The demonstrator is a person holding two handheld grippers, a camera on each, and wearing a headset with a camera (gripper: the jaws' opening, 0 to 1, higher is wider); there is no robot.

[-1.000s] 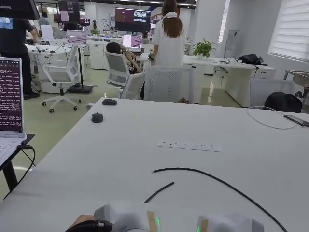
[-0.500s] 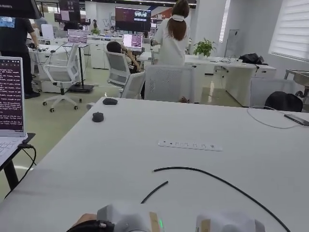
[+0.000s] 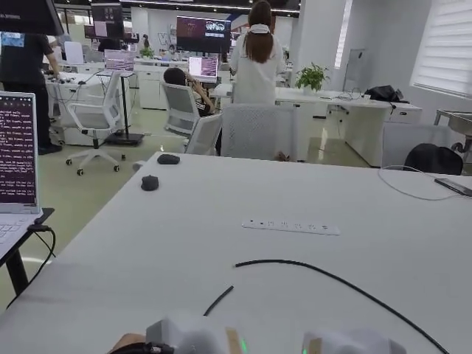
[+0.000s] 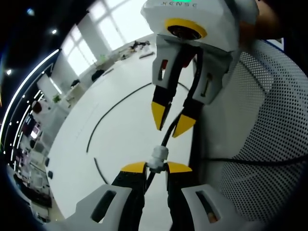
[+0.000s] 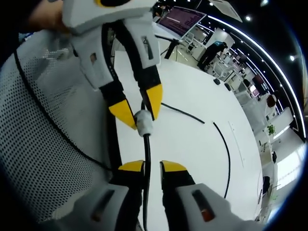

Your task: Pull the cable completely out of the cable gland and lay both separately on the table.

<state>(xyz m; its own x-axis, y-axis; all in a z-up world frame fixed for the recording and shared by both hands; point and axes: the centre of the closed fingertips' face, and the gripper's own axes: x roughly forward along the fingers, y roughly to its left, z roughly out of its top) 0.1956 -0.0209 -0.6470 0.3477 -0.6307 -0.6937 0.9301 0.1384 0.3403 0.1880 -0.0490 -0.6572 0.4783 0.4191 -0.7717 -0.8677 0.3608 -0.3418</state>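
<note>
Compared with the head views of the preceding second, the short free end (image 3: pixel 218 301) of the black cable (image 3: pixel 324 274) has drawn back across the white table (image 3: pixel 184 221) toward the grippers. The long loop has kept its arc. This indicates that cable is feeding through the cable gland (image 4: pixel 158 158). Extraction is judged to be in progress and not complete, since the cable is still threaded and neither part has been laid down. The left gripper (image 4: pixel 156 168) is clamped on the white gland, with a yellow pad against each side of it, held above the near table edge. The right gripper (image 5: pixel 152 167) faces it, jaws nearly together with the cable running between them. A slim gap shows beside the cable, so a firm pinch cannot be confirmed. In the head view the jaws and gland lie below the bottom edge, and the loop leaves the frame at lower right. The cable length remaining inside the gland cannot be determined. A perforated mesh surface (image 4: pixel 260 120) lies behind the grippers, and its identity is unclear.
</note>
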